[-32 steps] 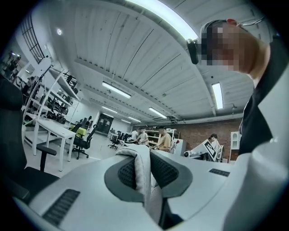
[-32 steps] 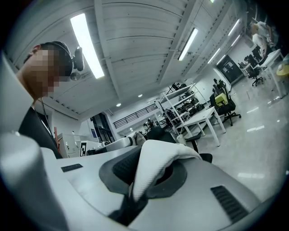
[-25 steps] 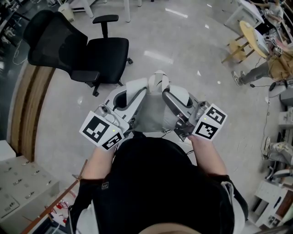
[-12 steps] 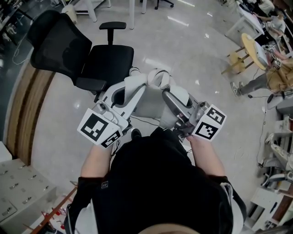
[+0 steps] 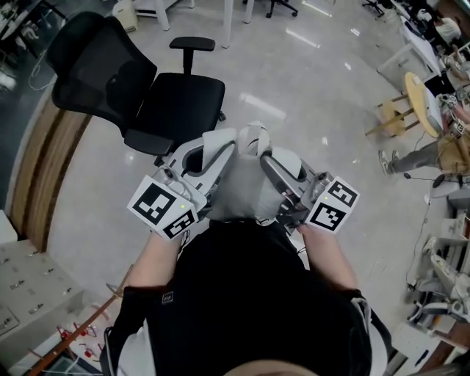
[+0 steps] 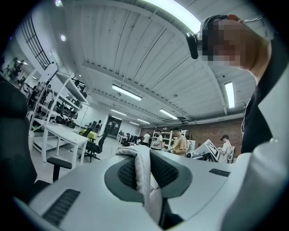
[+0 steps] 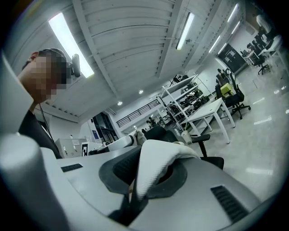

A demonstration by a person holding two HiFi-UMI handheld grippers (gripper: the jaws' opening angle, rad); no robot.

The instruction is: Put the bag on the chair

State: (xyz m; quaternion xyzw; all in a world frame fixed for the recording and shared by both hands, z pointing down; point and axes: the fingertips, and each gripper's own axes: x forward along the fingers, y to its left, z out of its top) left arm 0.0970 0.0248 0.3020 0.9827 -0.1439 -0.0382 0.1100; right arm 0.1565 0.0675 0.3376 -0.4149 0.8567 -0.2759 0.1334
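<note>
A pale grey-white bag (image 5: 239, 183) hangs between my two grippers, just in front of the person's body. My left gripper (image 5: 226, 141) is shut on one of its white straps (image 6: 143, 164), and my right gripper (image 5: 258, 143) is shut on the other strap (image 7: 156, 169). The black office chair (image 5: 180, 103) stands at the upper left with its backrest (image 5: 103, 70) to the left. Its seat's near corner lies just left of the left gripper. In the right gripper view the chair (image 7: 189, 144) shows beyond the strap.
A white desk leg (image 5: 228, 22) stands behind the chair. A wooden stool (image 5: 415, 99) and a seated person's legs (image 5: 418, 154) are at the right. A grey cabinet (image 5: 29, 286) sits at the lower left, beside a wooden floor strip (image 5: 33, 169).
Both grippers have travelled across the floor with the bag between them, and the chair now sits nearer and lower in the head view. Both grips are unchanged.
</note>
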